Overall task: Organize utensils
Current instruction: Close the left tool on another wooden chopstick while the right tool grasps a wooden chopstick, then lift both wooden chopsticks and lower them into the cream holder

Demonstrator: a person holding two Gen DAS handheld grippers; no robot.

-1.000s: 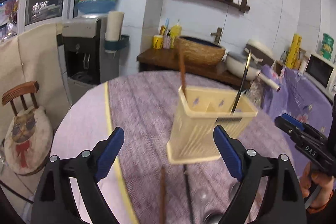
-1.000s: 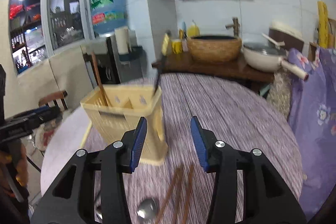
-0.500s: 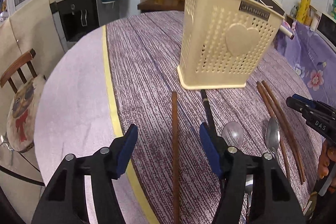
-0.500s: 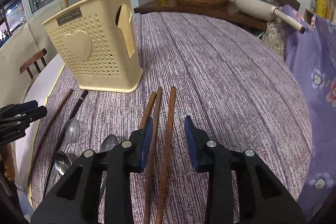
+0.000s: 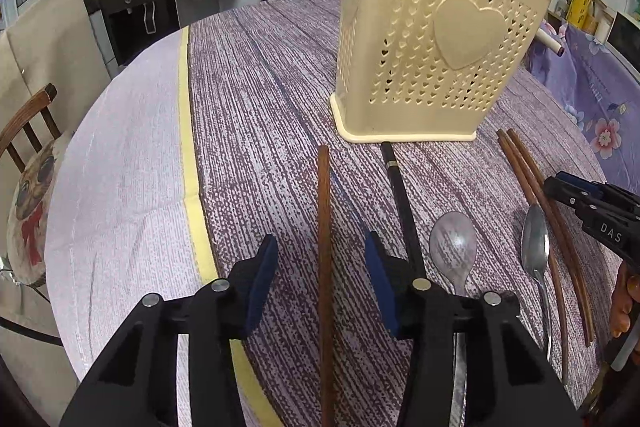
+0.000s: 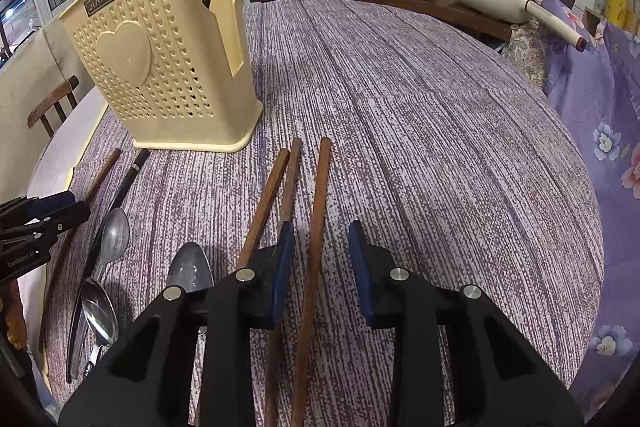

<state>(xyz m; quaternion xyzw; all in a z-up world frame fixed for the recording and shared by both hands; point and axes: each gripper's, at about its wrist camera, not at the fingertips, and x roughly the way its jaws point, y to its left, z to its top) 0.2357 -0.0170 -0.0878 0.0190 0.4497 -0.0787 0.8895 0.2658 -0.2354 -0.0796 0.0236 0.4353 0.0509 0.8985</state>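
A cream perforated utensil caddy (image 5: 432, 55) with a raised heart on its side stands upright toward the middle of the round tabletop (image 5: 256, 75), which is covered by a purple-striped cloth; a dark chopstick and a brown one stick up out of its top. The loose utensils lie in a row on the cloth between the caddy and the near edge. The left gripper (image 5: 322, 269) is low over the leftmost brown chopstick (image 5: 323, 227), its jaws closing with the stick between the blue pads, a clear gap showing on both sides. Just to the right of that stick lie a black chopstick (image 5: 400, 195), a steel spoon (image 5: 454, 243), and a second spoon (image 5: 535, 243). The right gripper (image 6: 320, 261) straddles another brown chopstick (image 6: 318, 195), its jaws also closing around it; the left pad sits close to the stick, the right pad stands off, and I cannot tell whether either touches. A pair of brown chopsticks (image 6: 276, 191) lies just beside it on the left, partly under the gripper's left finger. A wooden chair (image 5: 24, 131) with a pug cushion stands off the table's left edge.
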